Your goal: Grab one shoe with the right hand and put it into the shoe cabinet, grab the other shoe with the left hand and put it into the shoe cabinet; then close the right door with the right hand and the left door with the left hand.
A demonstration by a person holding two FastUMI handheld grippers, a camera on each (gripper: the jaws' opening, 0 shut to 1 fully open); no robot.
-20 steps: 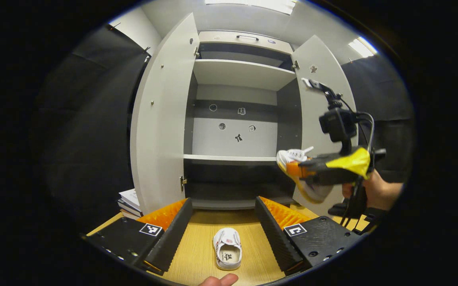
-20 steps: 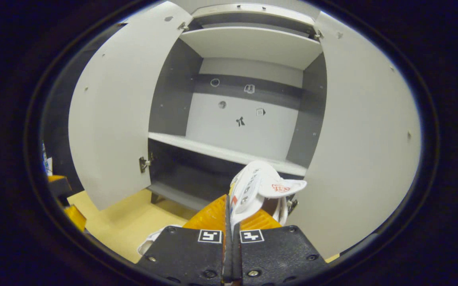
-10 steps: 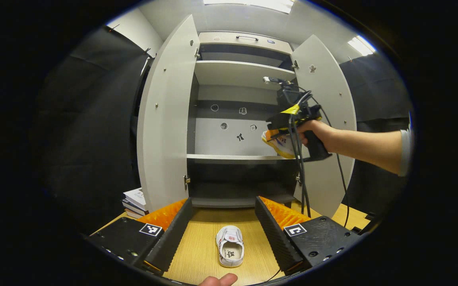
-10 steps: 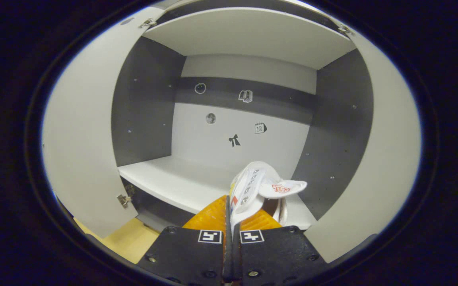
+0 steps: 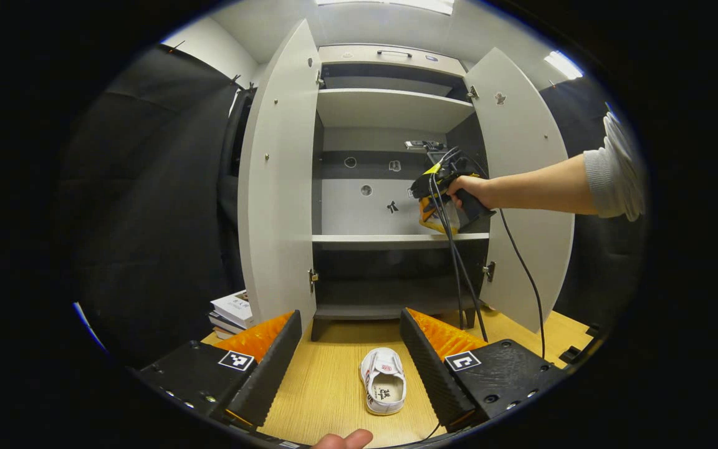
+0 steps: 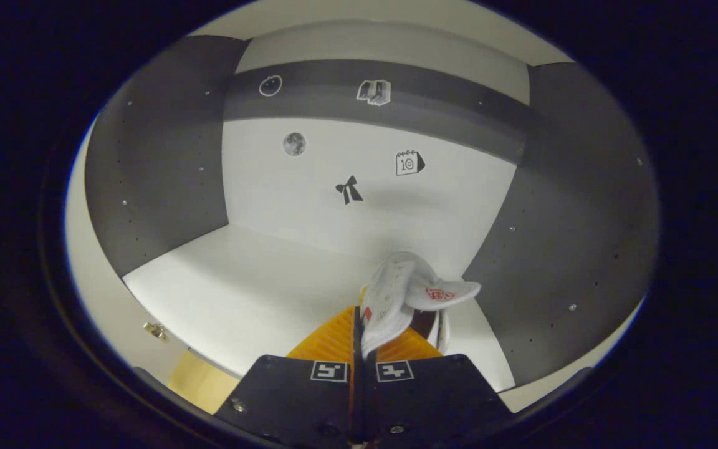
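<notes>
Two small white canvas shoes make up the load here: one white shoe with a loose tongue and a red mark on it [image 6: 406,293] hangs pinched in the right hand-held gripper [image 6: 362,349], whose fingers are pressed together on a thin fold of its upper, inside the grey two-door shoe cabinet [image 5: 396,106] and just above the white middle shelf [image 6: 253,280], toward the shelf's right end. In the left gripper view that hand-held gripper [image 5: 437,209] shows deep in the opening with a hand [image 5: 468,190] wrapped round its grip and cables trailing down. The other small white shoe [image 5: 384,390] lies sole-down on the light wooden counter [image 5: 321,386] between the spread fingers of the left hand-held gripper [image 5: 351,368], touched by neither, its open mouth turned up and its toe pointing toward the cabinet. Such a shoe looks light and soft, so it should give under a pinch rather than slip; its side wall at the collar or the heel rim seems the best place to take hold, since the tongue flops. Both pale grey doors [image 5: 278,174] stand wide open, and a stack of books [image 5: 231,310] sits by the left door.
</notes>
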